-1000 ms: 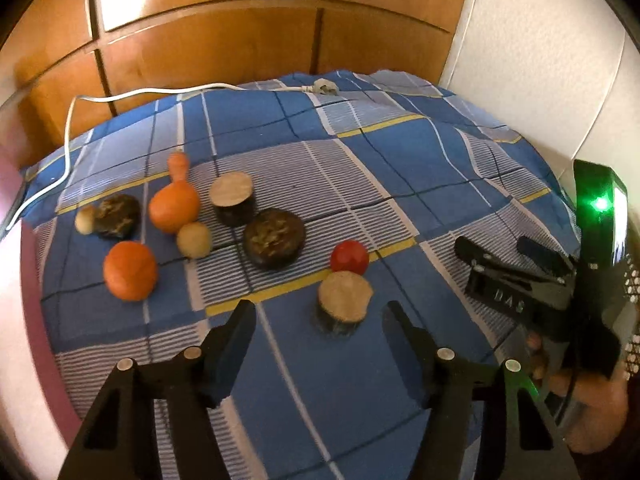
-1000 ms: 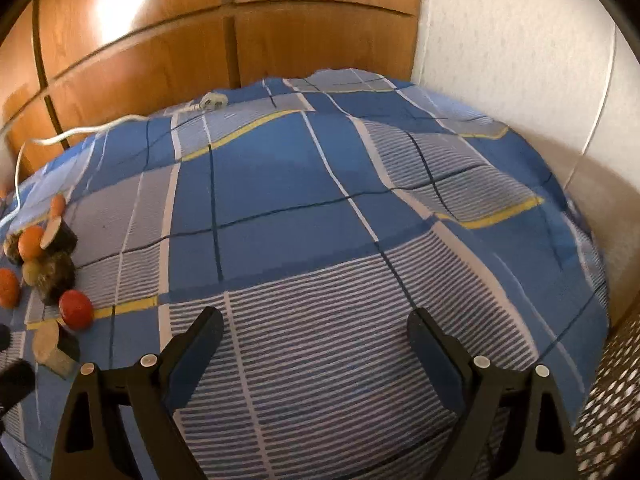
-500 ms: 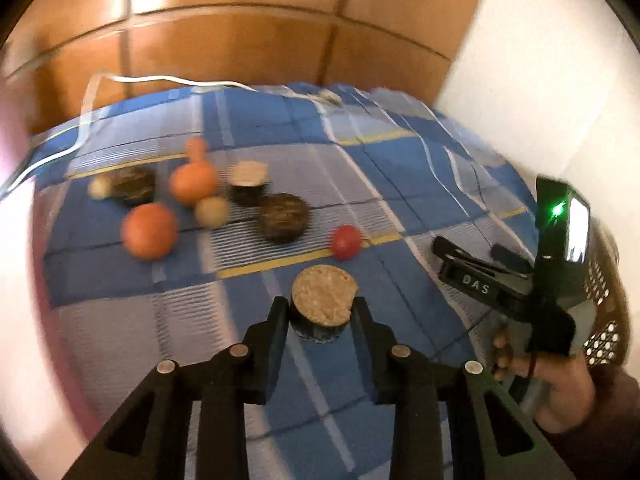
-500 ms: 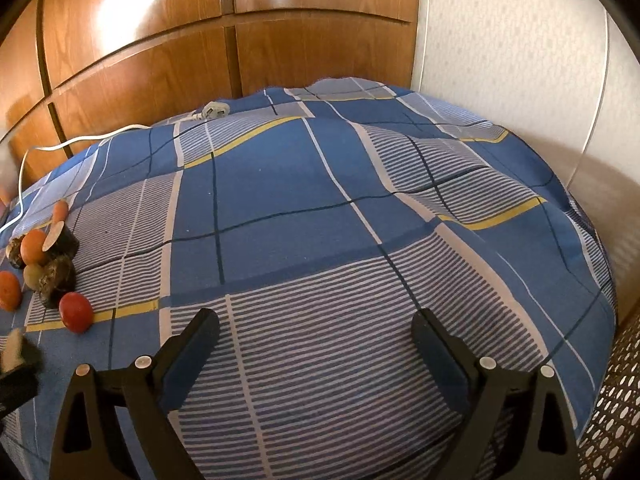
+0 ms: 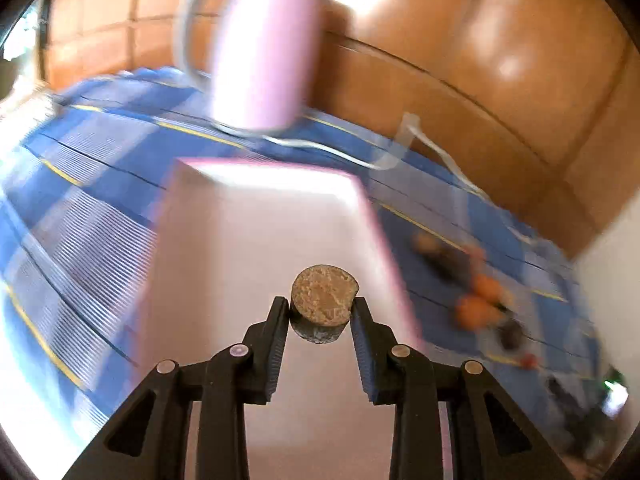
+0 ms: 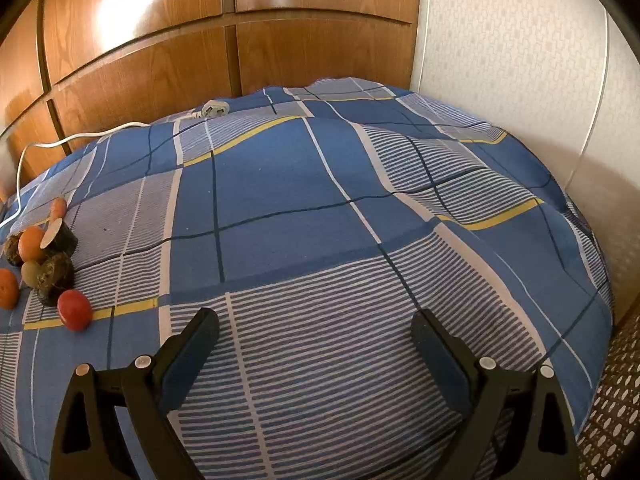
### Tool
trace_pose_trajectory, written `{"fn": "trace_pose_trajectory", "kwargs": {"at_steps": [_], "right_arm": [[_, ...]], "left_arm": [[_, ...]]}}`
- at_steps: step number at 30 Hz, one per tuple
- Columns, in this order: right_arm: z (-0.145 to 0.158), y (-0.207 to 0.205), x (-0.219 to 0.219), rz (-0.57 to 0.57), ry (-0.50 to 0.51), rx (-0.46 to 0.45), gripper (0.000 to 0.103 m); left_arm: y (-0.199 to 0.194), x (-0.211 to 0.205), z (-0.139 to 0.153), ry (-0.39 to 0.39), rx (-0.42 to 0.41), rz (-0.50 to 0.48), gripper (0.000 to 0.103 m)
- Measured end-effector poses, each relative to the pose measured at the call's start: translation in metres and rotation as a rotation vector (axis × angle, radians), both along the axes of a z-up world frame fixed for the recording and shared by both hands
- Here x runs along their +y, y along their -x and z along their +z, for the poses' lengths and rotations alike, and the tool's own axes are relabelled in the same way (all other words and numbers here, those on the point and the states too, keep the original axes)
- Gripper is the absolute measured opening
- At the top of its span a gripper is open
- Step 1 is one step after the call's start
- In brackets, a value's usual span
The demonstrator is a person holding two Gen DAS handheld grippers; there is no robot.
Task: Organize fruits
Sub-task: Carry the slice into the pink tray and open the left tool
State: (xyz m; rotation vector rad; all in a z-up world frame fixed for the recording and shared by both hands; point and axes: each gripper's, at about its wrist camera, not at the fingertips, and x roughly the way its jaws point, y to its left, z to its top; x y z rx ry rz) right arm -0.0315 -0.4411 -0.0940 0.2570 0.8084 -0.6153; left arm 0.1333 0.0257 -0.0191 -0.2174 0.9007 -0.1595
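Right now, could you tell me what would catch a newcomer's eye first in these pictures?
The left tongs grip a brown cut fruit slice above a pale pink tray. A blurred pink mug stands beyond it. The right tongs hang open over the blue checked bedspread.

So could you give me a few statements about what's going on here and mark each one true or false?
1. The left gripper is clamped on a round brown fruit slice. True.
2. The right gripper holds the red fruit. False: it is open and empty; the red fruit lies on the blue bedcover.
3. A pink tray lies beyond the held slice. True.
4. The pink mug is green. False: it is pink.
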Motion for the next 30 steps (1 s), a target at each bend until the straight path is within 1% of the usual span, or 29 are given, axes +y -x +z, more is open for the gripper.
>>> {"fn": "trace_pose_trajectory", "kwargs": {"at_steps": [1, 2, 3, 5, 7, 9, 10, 11, 13, 17, 22, 25, 27, 28, 30], "right_arm": [[0.000, 0.000, 0.000, -0.001, 0.001, 0.001, 0.098], [0.000, 0.000, 0.000, -0.002, 0.003, 0.003, 0.098], [0.000, -0.001, 0.000, -0.002, 0.004, 0.005, 0.098], [0.000, -0.001, 0.001, -0.004, 0.006, 0.011, 0.098], [0.000, -0.001, 0.001, -0.006, 0.007, 0.014, 0.098], [0.000, -0.001, 0.001, -0.006, 0.008, 0.017, 0.098], [0.000, -0.001, 0.001, -0.006, 0.007, 0.019, 0.098], [0.000, -0.002, 0.001, -0.006, 0.007, 0.021, 0.098], [0.000, -0.002, 0.000, -0.006, 0.004, 0.025, 0.098], [0.000, -0.002, 0.000, -0.005, 0.005, 0.031, 0.098], [0.001, -0.004, 0.000, -0.005, 0.000, 0.043, 0.098], [0.003, -0.006, -0.001, 0.003, -0.013, 0.068, 0.098], [0.007, -0.007, 0.001, 0.014, -0.026, 0.087, 0.089], [0.010, -0.008, 0.005, 0.035, -0.027, 0.086, 0.083], [0.016, -0.009, 0.015, 0.076, -0.027, 0.068, 0.082]], "left_arm": [[-0.009, 0.008, -0.003, -0.024, 0.006, 0.023, 0.032], [-0.019, 0.017, -0.006, -0.028, 0.013, 0.045, 0.032], [-0.026, 0.021, -0.007, -0.035, 0.015, 0.055, 0.032], [-0.041, 0.026, -0.013, -0.076, 0.016, 0.094, 0.032], [-0.051, 0.032, -0.017, -0.088, 0.014, 0.109, 0.033], [-0.058, 0.036, -0.021, -0.120, 0.016, 0.141, 0.035], [-0.059, 0.038, -0.021, -0.124, 0.013, 0.151, 0.042], [-0.061, 0.042, -0.019, -0.127, 0.003, 0.161, 0.052], [-0.050, 0.042, -0.012, -0.132, -0.028, 0.177, 0.056], [-0.023, 0.036, -0.003, -0.112, -0.054, 0.183, 0.056], [0.014, 0.024, 0.000, -0.112, -0.078, 0.140, 0.056], [0.037, 0.017, -0.001, -0.112, -0.088, 0.119, 0.063], [0.047, 0.013, -0.003, -0.102, -0.076, 0.110, 0.065], [0.052, 0.012, -0.006, -0.097, -0.063, 0.112, 0.065], [0.059, 0.011, -0.009, -0.086, -0.049, 0.114, 0.068]]}}
